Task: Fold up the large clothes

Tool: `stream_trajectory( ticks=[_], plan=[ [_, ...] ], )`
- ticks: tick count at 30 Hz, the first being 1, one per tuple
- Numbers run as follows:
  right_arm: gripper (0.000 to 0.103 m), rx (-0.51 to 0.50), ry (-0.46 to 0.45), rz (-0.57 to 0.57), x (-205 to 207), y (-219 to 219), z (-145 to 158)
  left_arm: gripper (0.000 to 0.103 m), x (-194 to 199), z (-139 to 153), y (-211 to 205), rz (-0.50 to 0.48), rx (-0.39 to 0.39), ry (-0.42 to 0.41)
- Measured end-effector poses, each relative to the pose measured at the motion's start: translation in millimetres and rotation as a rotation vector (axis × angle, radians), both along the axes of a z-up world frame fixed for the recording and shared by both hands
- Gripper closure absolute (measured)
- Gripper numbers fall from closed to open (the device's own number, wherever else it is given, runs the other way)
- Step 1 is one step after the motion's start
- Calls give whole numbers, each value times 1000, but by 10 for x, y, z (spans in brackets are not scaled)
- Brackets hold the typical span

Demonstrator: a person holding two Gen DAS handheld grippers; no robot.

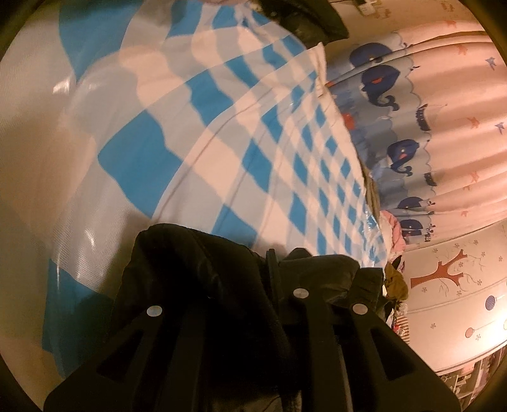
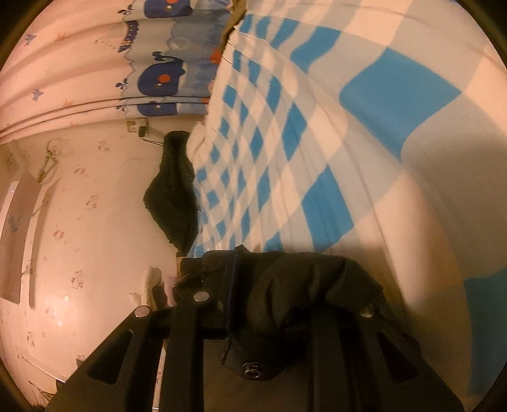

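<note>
A black garment (image 1: 196, 272) bunches over my left gripper (image 1: 269, 256), whose fingers are closed on its fabric above the blue-and-white checked bed cover (image 1: 253, 142). In the right wrist view the same black garment (image 2: 304, 285) drapes over my right gripper (image 2: 236, 253), which is shut on it; a metal snap (image 2: 253, 369) shows on a flap below. Both grippers hold the garment lifted off the bed cover (image 2: 317, 142). The fingertips are mostly hidden by the fabric.
A dark cloth (image 2: 174, 190) hangs at the bed's edge, and it also shows at the top of the left wrist view (image 1: 304, 19). A whale-print curtain (image 1: 412, 126) and patterned wall (image 2: 79, 222) lie beyond the bed. Pink and brown clothes (image 1: 394, 234) pile at the bedside.
</note>
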State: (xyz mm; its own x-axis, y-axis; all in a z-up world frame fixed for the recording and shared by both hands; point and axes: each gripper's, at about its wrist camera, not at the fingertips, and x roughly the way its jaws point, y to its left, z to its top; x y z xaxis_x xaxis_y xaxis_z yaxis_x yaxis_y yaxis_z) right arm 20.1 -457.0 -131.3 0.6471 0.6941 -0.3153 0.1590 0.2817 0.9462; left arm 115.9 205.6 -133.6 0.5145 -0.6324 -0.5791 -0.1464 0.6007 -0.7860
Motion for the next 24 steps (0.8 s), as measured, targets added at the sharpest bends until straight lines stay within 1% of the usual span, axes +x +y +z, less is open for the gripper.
stream_trajectory(
  ticks=[2, 6, 7, 8, 9, 10, 11, 12, 14, 16, 18, 19, 20, 21, 22, 23, 24],
  plan=[
    [82, 3, 20, 3, 28, 2, -25, 90, 11, -40, 5, 0, -7, 15],
    [81, 8, 47, 12, 27, -7, -29, 89, 14, 8, 0, -10, 3, 28],
    [76, 14, 54, 14, 26, -7, -32, 87, 9, 25, 12, -10, -3, 32],
    [65, 24, 57, 15, 21, -11, -24, 83, 8, 43, 32, -9, -20, 38],
    [57, 27, 55, 16, 11, -12, 7, 80, 3, 56, 68, -5, -60, 49],
    [42, 24, 51, 16, 4, -5, 42, 71, -7, 69, 109, 1, -97, 56],
    [33, 19, 48, 15, 1, 1, 80, 60, -19, 87, 146, 11, -134, 62],
    [30, 8, 49, 14, -10, 5, 128, 55, -47, 133, 200, 32, -172, 64],
    [20, -5, 56, 8, -31, 2, 205, 38, -89, 253, 252, 50, -197, 53],
    [18, -27, 60, -3, -90, -2, 307, 32, -154, 424, 289, 62, -201, 21],
    [17, -59, 40, 0, -142, 39, 424, 31, -228, 654, 314, 46, -217, -35],
    [17, -95, 25, -4, -187, 61, 514, 30, -258, 740, 318, 44, -214, -54],
    [17, -164, -16, -2, -240, 133, 677, 30, -304, 867, 300, 30, -199, -91],
    [17, -217, -56, 13, -282, 211, 796, 29, -356, 1000, 252, 1, -168, -137],
    [16, -297, -108, 40, -328, 363, 965, 29, -430, 1176, 130, -50, -108, -199],
    [16, -356, -135, 60, -344, 483, 1068, 29, -488, 1286, 11, -95, -61, -239],
    [16, -440, -171, 92, -351, 671, 1184, 29, -553, 1398, -161, -156, 0, -287]
  ],
)
